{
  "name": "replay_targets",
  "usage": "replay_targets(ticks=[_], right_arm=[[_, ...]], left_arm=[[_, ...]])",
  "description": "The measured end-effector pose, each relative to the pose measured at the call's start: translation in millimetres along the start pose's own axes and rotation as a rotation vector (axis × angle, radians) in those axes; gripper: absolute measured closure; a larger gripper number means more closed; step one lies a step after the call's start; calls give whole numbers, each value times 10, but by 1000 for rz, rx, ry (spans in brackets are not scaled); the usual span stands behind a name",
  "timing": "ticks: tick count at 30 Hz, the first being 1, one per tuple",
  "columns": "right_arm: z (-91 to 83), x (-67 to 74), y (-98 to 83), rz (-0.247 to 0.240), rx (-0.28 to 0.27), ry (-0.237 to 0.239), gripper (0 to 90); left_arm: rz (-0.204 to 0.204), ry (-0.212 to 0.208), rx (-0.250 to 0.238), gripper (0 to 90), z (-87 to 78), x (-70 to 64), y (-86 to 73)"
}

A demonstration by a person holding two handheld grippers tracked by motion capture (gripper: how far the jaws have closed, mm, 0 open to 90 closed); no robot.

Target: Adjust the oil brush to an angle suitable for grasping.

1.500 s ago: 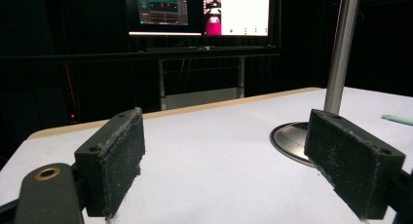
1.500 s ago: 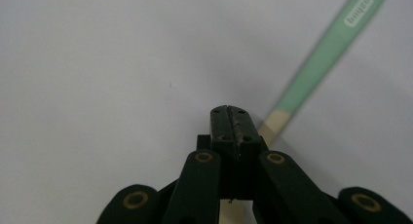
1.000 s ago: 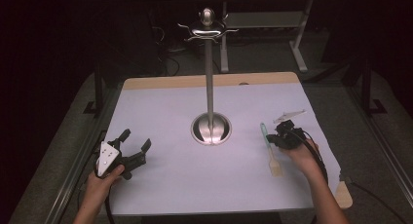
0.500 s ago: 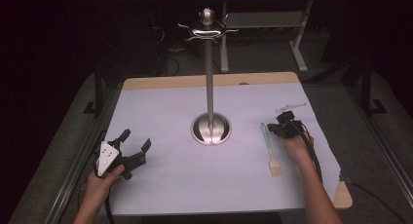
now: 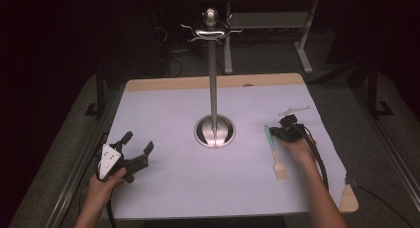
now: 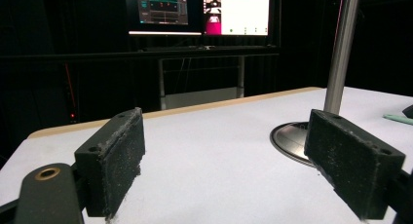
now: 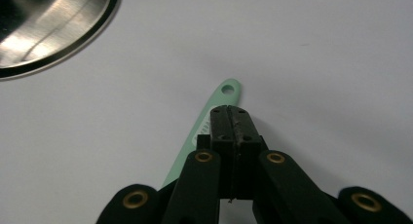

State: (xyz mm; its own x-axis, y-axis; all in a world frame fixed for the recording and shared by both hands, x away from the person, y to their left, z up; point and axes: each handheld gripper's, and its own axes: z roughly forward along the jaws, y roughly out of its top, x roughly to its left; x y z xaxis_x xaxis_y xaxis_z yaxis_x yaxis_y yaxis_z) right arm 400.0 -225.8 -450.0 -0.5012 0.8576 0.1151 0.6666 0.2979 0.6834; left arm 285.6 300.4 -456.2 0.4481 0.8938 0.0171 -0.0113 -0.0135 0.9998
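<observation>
A spatula point(image 5: 274, 152) with a mint-green handle and a pale head lies flat on the white table cover, right of the metal stand's base point(image 5: 214, 132). My right gripper point(image 5: 271, 132) is shut, jaws pressed together with nothing between them. Its tips rest over the far end of the handle, near the hanging hole point(image 7: 227, 89). In the right gripper view the handle point(image 7: 192, 151) runs under the shut right gripper point(image 7: 229, 112). My left gripper point(image 5: 138, 142) rests open at the near left of the table. Its left gripper view shows the wide-apart left gripper point(image 6: 234, 165) holding nothing.
The tall stand's pole point(image 5: 213, 79) carries curled hooks at its top point(image 5: 211, 28). A small clear item point(image 5: 293, 110) lies beyond the right hand. The table's wooden edge point(image 5: 208, 82) runs along the far side. Monitors point(image 6: 202, 12) glow behind the table.
My right gripper has shifted a little along the spatula's handle and sunk toward the table. The spatula and the left gripper have kept their places.
</observation>
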Motion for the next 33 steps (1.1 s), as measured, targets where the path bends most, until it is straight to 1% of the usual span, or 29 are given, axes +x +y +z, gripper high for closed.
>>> replay_targets(ticks=[2,4,5,6,10,15,16,17,18,19,21,23,24,30,31,33], right_arm=[[10,24,2,-3,-1,9,900],[26,49,12,-33,-4,16,900],[26,49,12,-33,-4,16,900],[40,91,19,-45,-4,20,900],[45,128,22,-51,-2,36,900],[57,203,32,-71,-4,73,900],[62,215,35,-84,-8,78,900],[62,215,35,-84,-8,78,900],[63,248,39,-100,-7,93,900],[59,264,41,-94,-5,101,899],[59,296,43,-99,-5,118,900],[60,303,45,-105,-8,120,900],[59,321,48,-116,-8,129,900],[48,357,49,-115,-12,144,900],[46,365,53,-128,-8,140,900],[46,365,54,-131,-9,132,900]], left_arm=[[0,-1,-1,145,1,0,-1],[1,0,0,145,-1,0,0],[1,0,0,145,-1,0,0],[0,-1,-1,145,1,-1,0],[0,-1,0,145,0,0,0],[0,-1,-1,145,1,-1,-1],[0,-1,-1,145,1,-1,-1],[0,-1,-1,145,1,-1,-1],[1,-1,0,145,1,0,0],[0,-1,0,145,1,0,-1],[-1,-1,0,145,1,1,0],[-1,-1,0,145,1,1,0],[-1,-1,1,145,1,0,0],[-1,-1,0,145,1,0,0],[0,-1,0,145,1,0,0],[0,-1,0,145,0,0,0]])
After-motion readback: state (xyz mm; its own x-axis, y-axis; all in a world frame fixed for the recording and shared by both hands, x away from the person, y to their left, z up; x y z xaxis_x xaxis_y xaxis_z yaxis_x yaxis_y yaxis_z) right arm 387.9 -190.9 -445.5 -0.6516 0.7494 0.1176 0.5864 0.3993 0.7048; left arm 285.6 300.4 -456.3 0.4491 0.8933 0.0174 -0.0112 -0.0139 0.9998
